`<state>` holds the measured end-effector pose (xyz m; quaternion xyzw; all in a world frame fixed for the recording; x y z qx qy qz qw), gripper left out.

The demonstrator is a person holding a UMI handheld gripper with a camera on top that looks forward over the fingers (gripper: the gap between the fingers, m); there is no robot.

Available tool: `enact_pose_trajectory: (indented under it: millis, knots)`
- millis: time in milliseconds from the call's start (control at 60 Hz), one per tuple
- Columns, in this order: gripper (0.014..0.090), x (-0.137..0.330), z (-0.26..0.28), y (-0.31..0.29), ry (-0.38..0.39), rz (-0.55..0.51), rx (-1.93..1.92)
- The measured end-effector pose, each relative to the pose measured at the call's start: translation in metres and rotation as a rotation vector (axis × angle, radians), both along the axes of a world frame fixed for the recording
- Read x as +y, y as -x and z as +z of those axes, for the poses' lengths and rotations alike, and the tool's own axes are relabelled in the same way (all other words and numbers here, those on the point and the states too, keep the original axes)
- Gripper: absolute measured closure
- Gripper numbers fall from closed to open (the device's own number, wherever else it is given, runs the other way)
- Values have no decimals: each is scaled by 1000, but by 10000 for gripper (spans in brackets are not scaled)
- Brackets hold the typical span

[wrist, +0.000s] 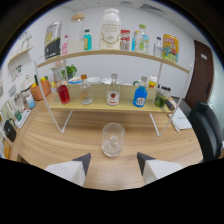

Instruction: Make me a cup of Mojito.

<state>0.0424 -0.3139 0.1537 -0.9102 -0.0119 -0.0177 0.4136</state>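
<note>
A clear glass (112,140) with ice in it stands on the wooden table (55,142), just ahead of my fingers and centred on the gap. My gripper (113,161) is open, nothing between its fingers. Behind the glass a white two-tier rack (107,105) holds bottles: a red-liquid bottle (63,91), a clear bottle (86,90), a clear bottle with a red label (113,91), a blue-liquid bottle (140,95) and a dark green jar (160,99). On the upper shelf stand a tall white bottle (110,29), a dark can (52,40) and several smaller bottles.
A black chair (207,127) stands to the right of the table. An orange pot (38,91) and small jars sit to the left of the rack. White papers (181,121) lie by the rack's right legs. A dark door (202,70) is behind.
</note>
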Motion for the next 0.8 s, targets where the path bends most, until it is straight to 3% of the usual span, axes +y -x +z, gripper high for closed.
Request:
enact_pose_trajectory:
  millis: [217,483,800]
  knots:
    - [186,-15,-6,-7,20,6,20]
    - [185,-37,-14,-70,63,-12,7]
    - [195,25,17,-160,7,-40,30]
